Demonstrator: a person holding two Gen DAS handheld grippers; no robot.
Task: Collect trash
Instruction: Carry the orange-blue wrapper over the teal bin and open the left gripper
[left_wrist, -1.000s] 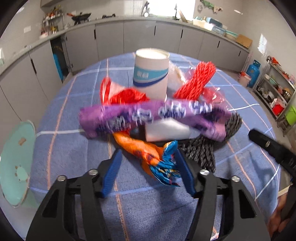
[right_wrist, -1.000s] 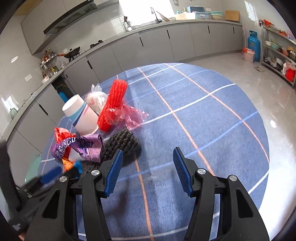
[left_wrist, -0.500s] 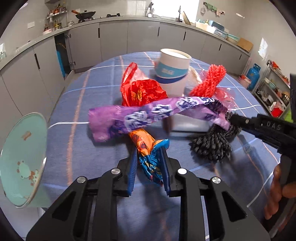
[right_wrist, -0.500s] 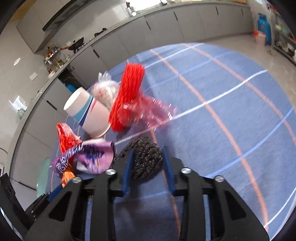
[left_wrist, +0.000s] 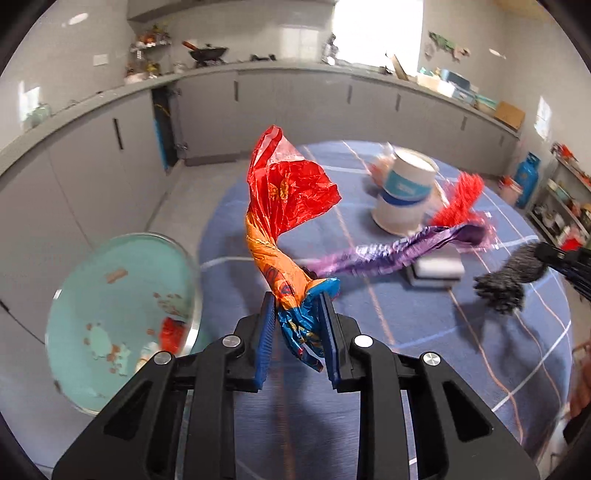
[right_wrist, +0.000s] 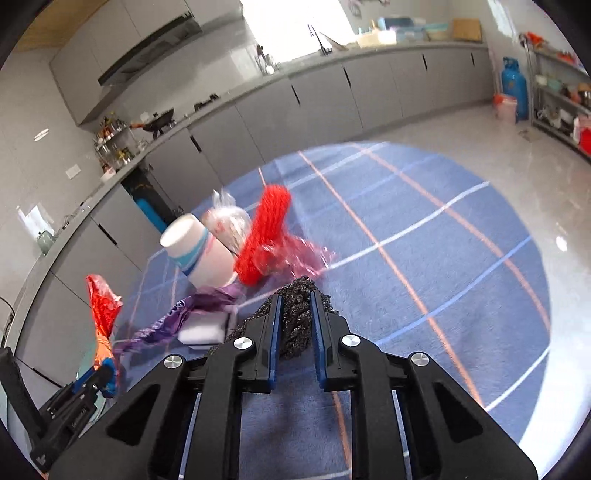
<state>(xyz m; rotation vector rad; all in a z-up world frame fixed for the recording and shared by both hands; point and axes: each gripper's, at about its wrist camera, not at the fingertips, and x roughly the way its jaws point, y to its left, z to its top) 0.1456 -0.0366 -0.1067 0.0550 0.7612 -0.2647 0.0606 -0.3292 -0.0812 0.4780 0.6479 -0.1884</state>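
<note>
My left gripper (left_wrist: 297, 302) is shut on a twisted red, orange and blue wrapper (left_wrist: 284, 210) and holds it lifted above the blue table; it also shows in the right wrist view (right_wrist: 101, 317). My right gripper (right_wrist: 295, 301) is shut on a black net sleeve (right_wrist: 295, 325), which hangs off the table at the right in the left wrist view (left_wrist: 511, 275). A purple wrapper (left_wrist: 399, 249), a white block (left_wrist: 436, 271), a paper cup (left_wrist: 404, 190), a red net sleeve (left_wrist: 458, 199) and a pink plastic film (right_wrist: 303, 254) lie on the table.
A teal bin (left_wrist: 118, 310) with scraps inside stands on the floor left of the round table (left_wrist: 424, 350). Grey cabinets (left_wrist: 295, 107) line the back wall. A clear bag (right_wrist: 227, 221) sits behind the cup. Shelves and a blue gas bottle (right_wrist: 513, 88) stand at the right.
My left gripper lifted the red-orange wrapper up and left toward the bin side, dragging the purple wrapper off the block. My right gripper closed further on the black net sleeve and raised it.
</note>
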